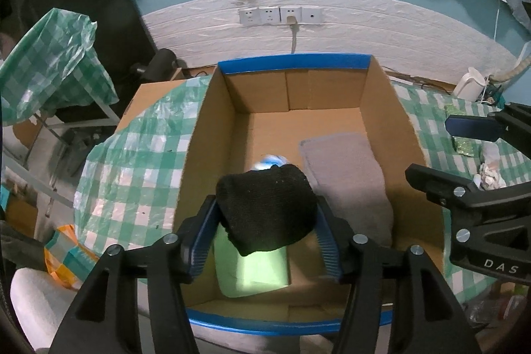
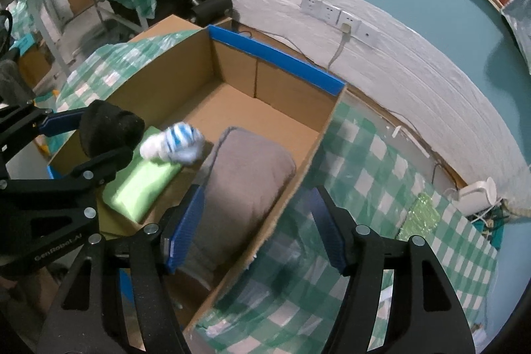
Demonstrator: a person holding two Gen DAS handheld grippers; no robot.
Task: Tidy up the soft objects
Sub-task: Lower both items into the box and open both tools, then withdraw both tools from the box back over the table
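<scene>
My left gripper (image 1: 265,221) is shut on a black knitted sock bundle (image 1: 265,208) and holds it above the open cardboard box (image 1: 212,135). The bundle also shows in the right wrist view (image 2: 109,128). Inside the box lie a folded grey towel (image 1: 348,175), a green folded cloth (image 1: 255,271) and a blue-and-white striped sock ball (image 2: 176,143), which looks blurred. My right gripper (image 2: 259,224) is open and empty, straddling the box's right wall (image 2: 298,188) above the grey towel (image 2: 245,188).
The box stands on a table with a green checked cover (image 2: 381,221). A white kettle (image 2: 478,196) and a shiny green packet (image 2: 419,218) sit at the table's far right. Wall sockets (image 1: 280,15) are behind. Another covered stand (image 1: 49,62) is to the left.
</scene>
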